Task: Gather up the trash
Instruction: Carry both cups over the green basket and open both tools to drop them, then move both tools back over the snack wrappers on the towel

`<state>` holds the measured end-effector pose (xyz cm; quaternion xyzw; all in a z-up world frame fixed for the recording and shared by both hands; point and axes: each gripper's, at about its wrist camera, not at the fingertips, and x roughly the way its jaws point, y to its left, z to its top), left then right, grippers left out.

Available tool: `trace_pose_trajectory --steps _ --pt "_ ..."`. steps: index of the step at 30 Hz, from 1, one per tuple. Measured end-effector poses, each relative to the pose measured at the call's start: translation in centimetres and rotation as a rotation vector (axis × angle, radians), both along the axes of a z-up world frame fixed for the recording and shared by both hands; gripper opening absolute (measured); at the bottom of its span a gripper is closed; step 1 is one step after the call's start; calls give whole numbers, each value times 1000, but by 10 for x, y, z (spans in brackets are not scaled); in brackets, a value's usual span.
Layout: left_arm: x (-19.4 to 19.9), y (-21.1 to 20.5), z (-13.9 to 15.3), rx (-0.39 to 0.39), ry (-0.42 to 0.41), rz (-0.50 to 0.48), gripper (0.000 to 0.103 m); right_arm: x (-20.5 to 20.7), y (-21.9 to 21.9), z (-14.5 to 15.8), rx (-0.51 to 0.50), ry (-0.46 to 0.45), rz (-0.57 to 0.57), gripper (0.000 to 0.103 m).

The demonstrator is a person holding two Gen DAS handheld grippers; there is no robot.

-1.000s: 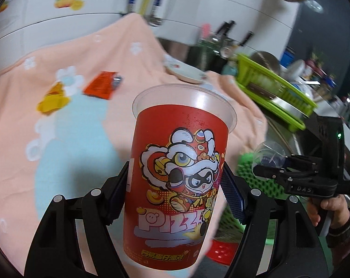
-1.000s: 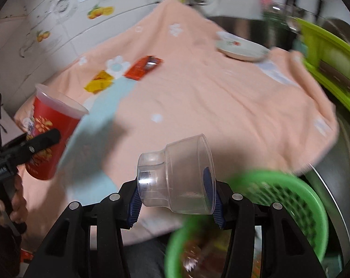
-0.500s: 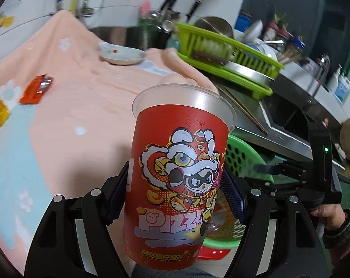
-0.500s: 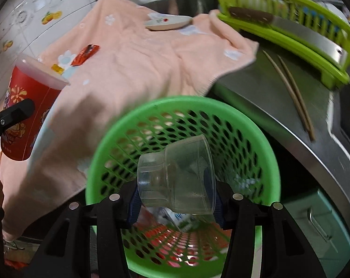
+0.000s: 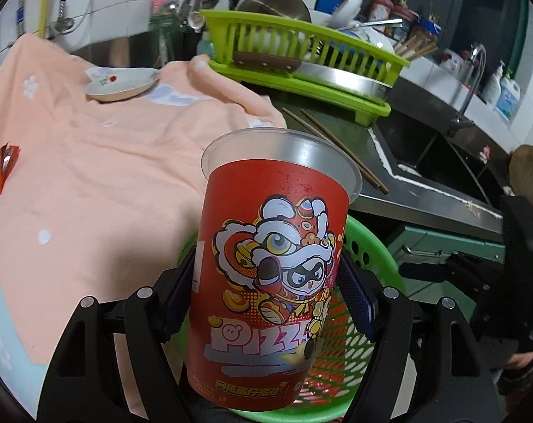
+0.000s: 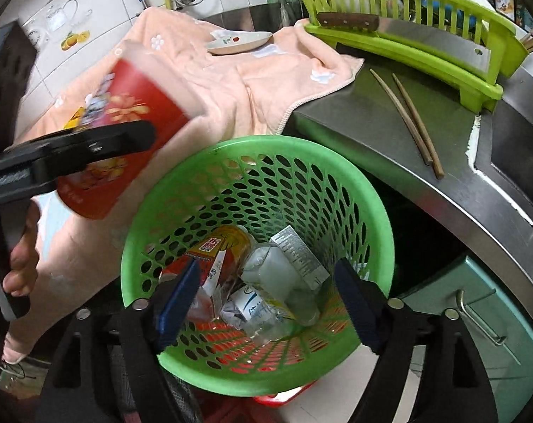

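My left gripper (image 5: pixel 266 292) is shut on a red printed plastic cup (image 5: pixel 273 264), held upright above the near rim of a green trash basket (image 5: pixel 379 246). In the right wrist view the cup (image 6: pixel 125 134) hangs tilted at the basket's left. My right gripper (image 6: pixel 266 292) is open and empty over the basket (image 6: pixel 210 162). The clear plastic cup (image 6: pixel 280 282) lies inside among cartons and wrappers. A red wrapper (image 5: pixel 0 167) lies on the peach towel (image 5: pixel 90 162).
A small plate (image 5: pixel 122 84) sits at the towel's far end. Two chopsticks (image 6: pixel 407 120) lie on the steel counter (image 6: pixel 453 183). A lime dish rack (image 6: pixel 407 35) with a cleaver stands behind. A sink (image 5: pixel 435 155) is at the right.
Both grippers swung right from the towel to the basket. My right gripper opened and the clear cup dropped into the basket. The red cup moved over the basket's edge.
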<state>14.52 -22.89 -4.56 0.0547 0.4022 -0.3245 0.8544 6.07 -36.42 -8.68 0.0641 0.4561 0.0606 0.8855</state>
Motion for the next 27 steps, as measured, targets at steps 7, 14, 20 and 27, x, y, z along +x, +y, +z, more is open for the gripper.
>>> trace_pose_trajectory --steps 7,14,20,27 --pt "8 -17 -10 39 8 -19 74 -6 -5 0 7 -15 -9 80" --pt "8 -20 -20 72 15 -38 74 -5 -7 -2 13 -11 -12 81" --pt "4 -13 -17 67 4 -36 80 -4 -3 0 6 -17 -5 82" --pt "3 2 -11 52 -1 -10 87 -2 4 3 6 -25 4 83"
